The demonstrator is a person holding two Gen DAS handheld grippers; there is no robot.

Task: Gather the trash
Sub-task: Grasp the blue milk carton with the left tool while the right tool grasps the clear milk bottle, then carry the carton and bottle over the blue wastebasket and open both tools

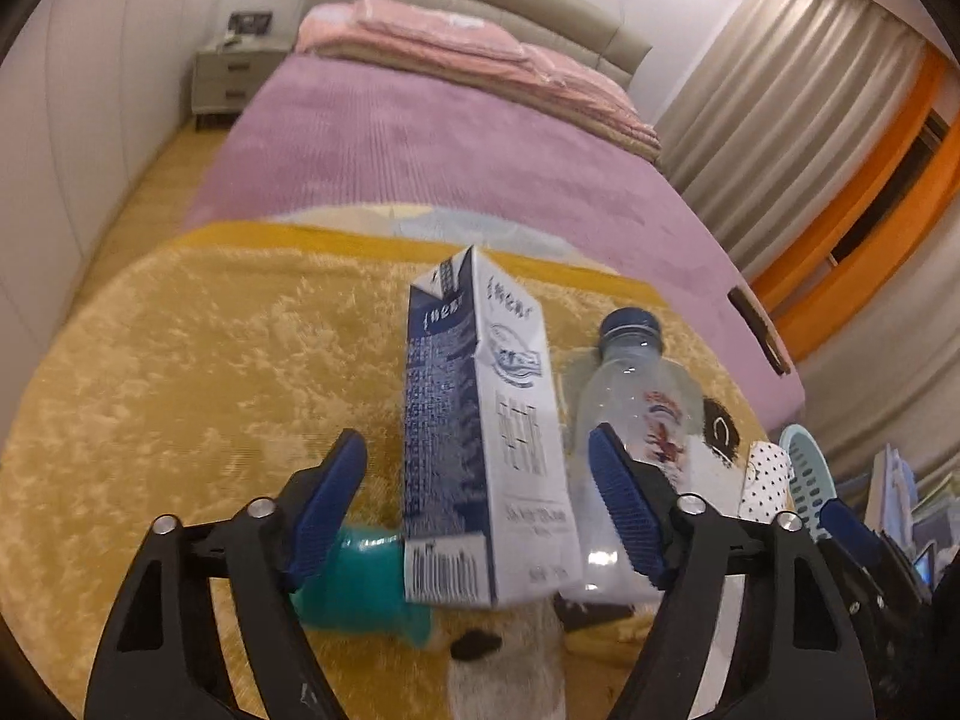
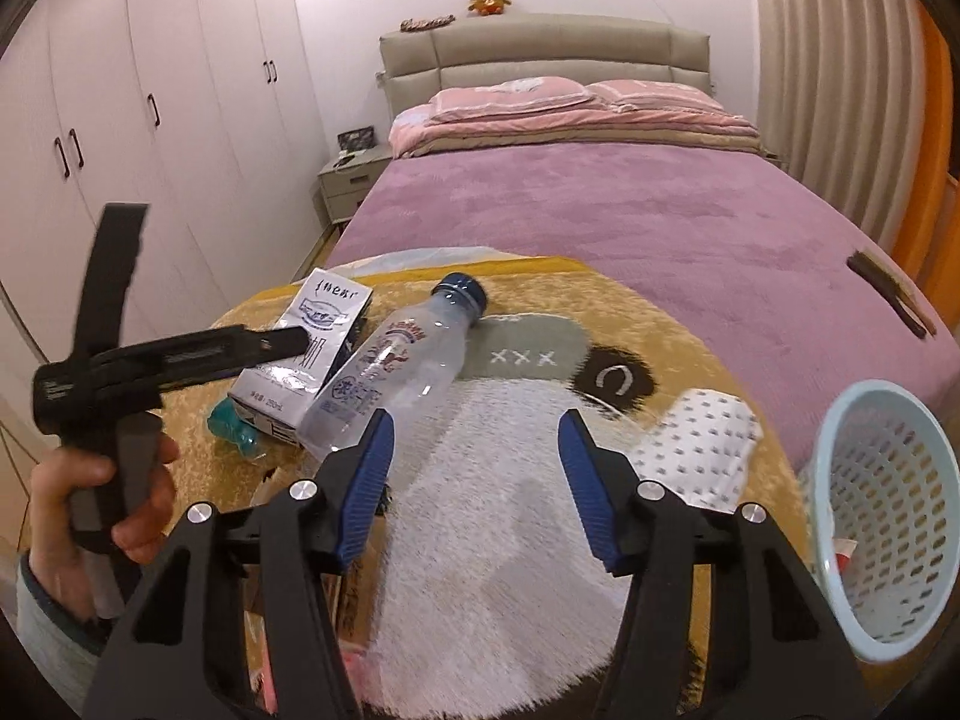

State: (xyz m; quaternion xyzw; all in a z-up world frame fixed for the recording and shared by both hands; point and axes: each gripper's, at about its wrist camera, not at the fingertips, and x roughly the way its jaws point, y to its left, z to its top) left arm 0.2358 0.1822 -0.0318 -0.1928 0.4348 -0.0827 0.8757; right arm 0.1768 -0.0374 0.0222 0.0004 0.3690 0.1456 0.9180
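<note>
A blue and white milk carton (image 1: pixel 480 432) lies on the yellow plush blanket (image 1: pixel 180 372) at the foot of the bed. It sits between the open fingers of my left gripper (image 1: pixel 474 498), untouched. An empty clear plastic bottle (image 1: pixel 636 420) with a blue cap lies right of the carton. In the right wrist view the carton (image 2: pixel 312 348) and the bottle (image 2: pixel 396 366) lie ahead to the left. My right gripper (image 2: pixel 474 480) is open and empty over the white plush patch. A light blue perforated basket (image 2: pixel 882 516) stands at the right.
A teal object (image 1: pixel 366 594) lies under the carton's near end. A white dotted cloth (image 2: pixel 696 450) lies beside the basket. A dark flat object (image 2: pixel 888 294) rests on the purple bedspread (image 2: pixel 600 222). White wardrobes (image 2: pixel 150 120) line the left wall.
</note>
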